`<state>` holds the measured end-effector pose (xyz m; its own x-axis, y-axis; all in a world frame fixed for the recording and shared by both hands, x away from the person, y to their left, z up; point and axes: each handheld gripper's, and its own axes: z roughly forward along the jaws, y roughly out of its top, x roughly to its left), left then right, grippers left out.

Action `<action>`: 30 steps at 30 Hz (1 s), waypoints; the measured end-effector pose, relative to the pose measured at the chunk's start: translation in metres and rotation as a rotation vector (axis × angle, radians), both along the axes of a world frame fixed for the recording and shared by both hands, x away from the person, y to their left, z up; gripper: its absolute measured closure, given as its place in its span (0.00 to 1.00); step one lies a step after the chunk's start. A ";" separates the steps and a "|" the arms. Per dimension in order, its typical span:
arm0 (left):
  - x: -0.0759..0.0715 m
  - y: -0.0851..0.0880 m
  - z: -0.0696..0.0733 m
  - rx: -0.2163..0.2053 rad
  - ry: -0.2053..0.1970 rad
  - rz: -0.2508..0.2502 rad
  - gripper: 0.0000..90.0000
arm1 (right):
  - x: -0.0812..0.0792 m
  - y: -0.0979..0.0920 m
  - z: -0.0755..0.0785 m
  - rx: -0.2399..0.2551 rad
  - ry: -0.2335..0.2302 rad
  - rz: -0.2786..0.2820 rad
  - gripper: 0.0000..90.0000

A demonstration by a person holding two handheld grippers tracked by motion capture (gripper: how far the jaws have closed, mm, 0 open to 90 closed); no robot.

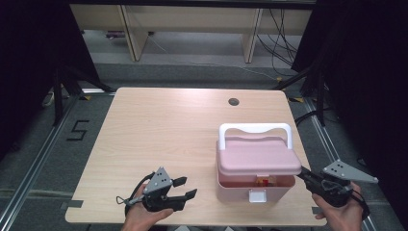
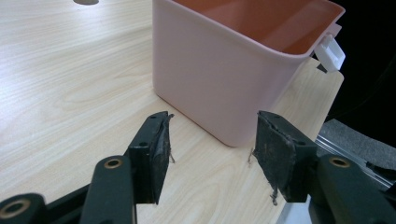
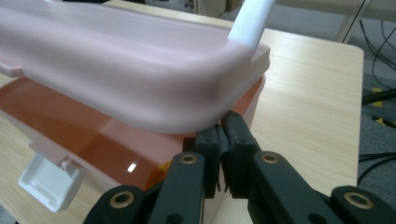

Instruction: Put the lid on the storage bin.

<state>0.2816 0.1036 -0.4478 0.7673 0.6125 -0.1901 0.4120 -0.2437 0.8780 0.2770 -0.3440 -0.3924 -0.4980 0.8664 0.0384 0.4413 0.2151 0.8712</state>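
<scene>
A pink storage box (image 1: 240,190) with a white handle (image 1: 255,129) and a white front latch (image 1: 257,196) stands at the table's near right. Its lid (image 1: 259,156) is tilted up at the front, and small orange items (image 1: 263,181) show inside. My right gripper (image 1: 302,172) is shut, its tips (image 3: 225,135) tucked under the lid's (image 3: 116,70) right edge at the box rim. Nothing shows between its pads. My left gripper (image 1: 185,187) is open just above the table, left of the box. Its jaws (image 2: 210,144) face the box's corner (image 2: 224,70) without touching it.
The wooden table (image 1: 163,130) has a dark cable grommet (image 1: 234,101) at the back. The box sits close to the table's front and right edges. Dark curtains, stands and floor cables surround the table.
</scene>
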 end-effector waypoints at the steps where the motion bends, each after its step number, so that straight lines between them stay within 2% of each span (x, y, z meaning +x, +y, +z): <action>1: 0.000 0.000 0.000 0.000 0.000 0.000 0.50 | 0.000 0.000 0.000 0.000 0.000 0.000 0.96; 3: -0.001 0.001 -0.001 0.006 0.004 -0.003 0.50 | -0.001 0.001 -0.005 0.002 0.019 0.011 0.96; 5: -0.001 0.002 -0.002 0.011 0.005 -0.003 0.50 | -0.001 0.001 -0.006 -0.012 0.015 0.007 0.96; 8: -0.001 0.003 -0.004 0.002 0.005 -0.006 0.50 | -0.005 0.000 -0.008 -0.003 0.053 0.020 0.93; 11: -0.002 0.004 -0.005 0.018 0.011 0.002 0.50 | -0.006 -0.001 -0.009 -0.011 0.052 0.015 0.92; 12: -0.001 0.004 -0.005 0.013 0.013 -0.004 0.50 | -0.009 -0.003 -0.010 -0.010 0.072 0.004 0.92; 13: -0.001 0.004 -0.005 0.022 0.014 -0.001 0.50 | -0.008 -0.005 -0.011 -0.023 0.063 0.010 0.91; 14: -0.001 0.004 -0.006 0.013 0.011 -0.005 0.50 | -0.008 -0.007 -0.012 -0.015 0.062 0.016 0.91; 17: -0.001 0.004 -0.006 0.021 0.013 -0.009 0.49 | -0.011 -0.005 -0.012 0.020 0.104 0.001 0.90; 18: -0.001 0.004 -0.006 0.020 0.012 -0.009 0.49 | -0.012 -0.005 -0.012 0.020 0.105 0.001 0.89; 19: -0.001 0.004 -0.007 0.012 0.016 -0.005 0.49 | -0.009 -0.008 -0.012 -0.004 0.073 0.017 0.87; 21: -0.001 0.005 -0.007 0.023 0.016 -0.003 0.49 | -0.012 -0.009 -0.011 0.035 0.110 0.007 0.86; 22: -0.001 0.005 -0.007 0.015 0.012 0.000 0.49 | -0.011 -0.011 -0.011 0.021 0.090 0.018 0.85; 24: -0.001 0.005 -0.008 0.012 0.017 0.003 0.49 | -0.016 -0.013 -0.009 0.030 0.114 -0.011 0.83; 26: -0.001 0.006 -0.008 0.026 0.021 0.005 0.49 | -0.017 -0.020 -0.010 0.033 0.105 -0.006 0.82; 30: 0.000 0.006 -0.009 0.024 0.021 0.002 0.49 | -0.021 -0.028 -0.013 0.023 0.091 -0.029 0.82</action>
<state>0.2813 0.1100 -0.4566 0.7619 0.6187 -0.1913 0.4309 -0.2637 0.8630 0.2559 -0.3722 -0.4055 -0.4658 0.8790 0.1022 0.5247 0.1814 0.8318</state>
